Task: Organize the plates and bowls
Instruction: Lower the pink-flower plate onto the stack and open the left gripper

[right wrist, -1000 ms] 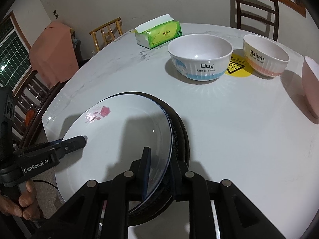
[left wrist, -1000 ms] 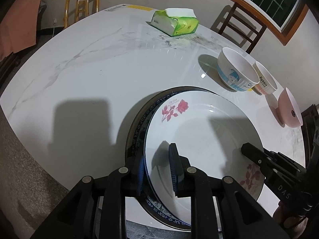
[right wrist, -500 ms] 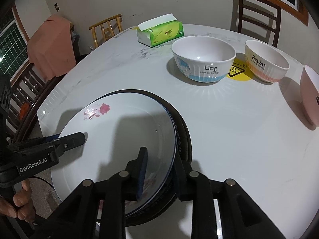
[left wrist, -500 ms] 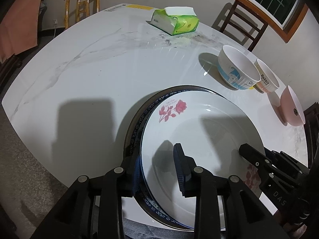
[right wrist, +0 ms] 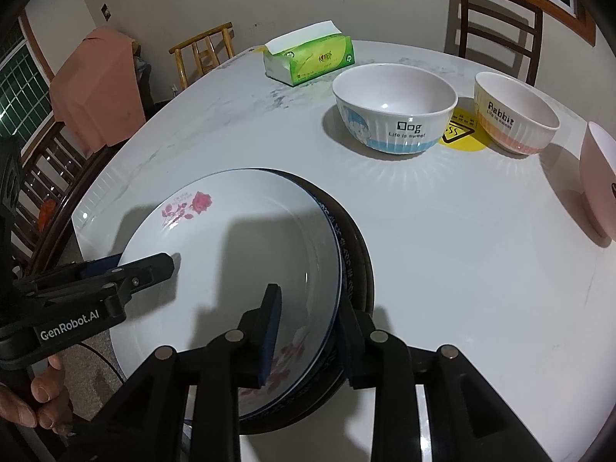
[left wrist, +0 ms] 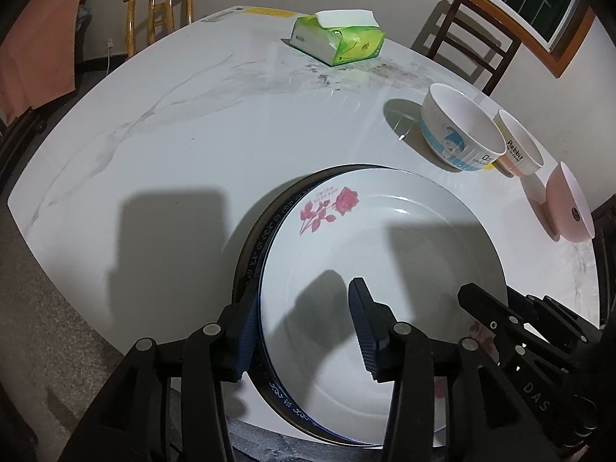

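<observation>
Left wrist view: the left gripper (left wrist: 302, 327), jaws just opening, loosely straddles the rose plate's (left wrist: 385, 261) rim atop the plate stack (left wrist: 254, 246) at the table's (left wrist: 173, 146) near edge. Right wrist view alone shows a hand (right wrist: 34, 404), the right gripper (right wrist: 308, 327) opening likewise, and the Dog bowl (right wrist: 392, 115).

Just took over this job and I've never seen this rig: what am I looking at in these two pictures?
A person holds a two-finger gripper in each hand; a camera on each looks forward. One picture is from the left gripper, the other from the right gripper. On the table: stacked plates, rose plate on top, Dog bowl, Rabbit bowl, pink bowl, tissue pack. Both grippers straddle the rose plate's rim; their jaws have just been opening, so nothing is gripped.
</observation>
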